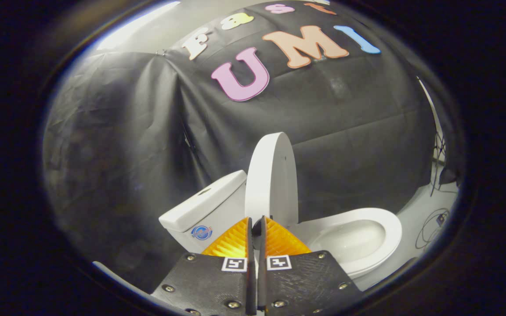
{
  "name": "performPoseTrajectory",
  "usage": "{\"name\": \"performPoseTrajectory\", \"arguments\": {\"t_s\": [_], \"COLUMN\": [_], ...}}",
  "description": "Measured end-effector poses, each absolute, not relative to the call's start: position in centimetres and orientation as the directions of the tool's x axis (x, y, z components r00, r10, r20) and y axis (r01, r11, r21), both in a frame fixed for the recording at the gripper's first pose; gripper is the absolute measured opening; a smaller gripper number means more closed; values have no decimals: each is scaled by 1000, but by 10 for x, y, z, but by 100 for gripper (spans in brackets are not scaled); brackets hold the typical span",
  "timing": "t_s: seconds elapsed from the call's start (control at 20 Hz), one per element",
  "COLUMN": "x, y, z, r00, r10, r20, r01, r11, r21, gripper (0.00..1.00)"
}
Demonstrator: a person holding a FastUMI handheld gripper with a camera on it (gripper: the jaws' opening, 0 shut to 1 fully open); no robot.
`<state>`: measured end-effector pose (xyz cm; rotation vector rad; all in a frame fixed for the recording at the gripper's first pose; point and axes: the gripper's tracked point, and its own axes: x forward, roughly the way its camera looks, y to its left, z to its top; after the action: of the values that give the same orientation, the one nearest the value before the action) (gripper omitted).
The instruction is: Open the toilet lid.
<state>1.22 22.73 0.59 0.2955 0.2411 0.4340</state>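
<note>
1. Black cloth point(147, 131), booth wall: creased, with fold lines running across it; hangs behind the whole scene and meets at a vertical fold to the rear.
2. Floor point(415, 206): pale grey, smooth, visible along the foot of the cloth at the far side.
3. Cables point(431, 228): thin, dark, lying in loose loops on the floor near the foot of the cloth; further strands run up along the cloth's edge.
4. Small device point(442, 218): dark, lying on the floor among the cable loops; too small to identify.
5. Bright strip point(134, 26): white, lit area above the top edge of the cloth; its nature cannot be told.
</note>
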Motion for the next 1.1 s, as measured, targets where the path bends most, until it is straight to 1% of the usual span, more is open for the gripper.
{"name": "performPoseTrajectory", "arguments": {"t_s": [0.2,0.5,0.85,1.1], "x": [10,10,3,2], "y": [245,274,315,339], "z": [12,18,18,16], "r00": [887,867,850,826], "r10": [440,488,519,556], "r20": [-141,-99,-91,-91], "r01": [-394,-444,-493,-531], "r11": [879,848,844,823], "r21": [268,290,213,203], "gripper": [2,3,3,4]}}
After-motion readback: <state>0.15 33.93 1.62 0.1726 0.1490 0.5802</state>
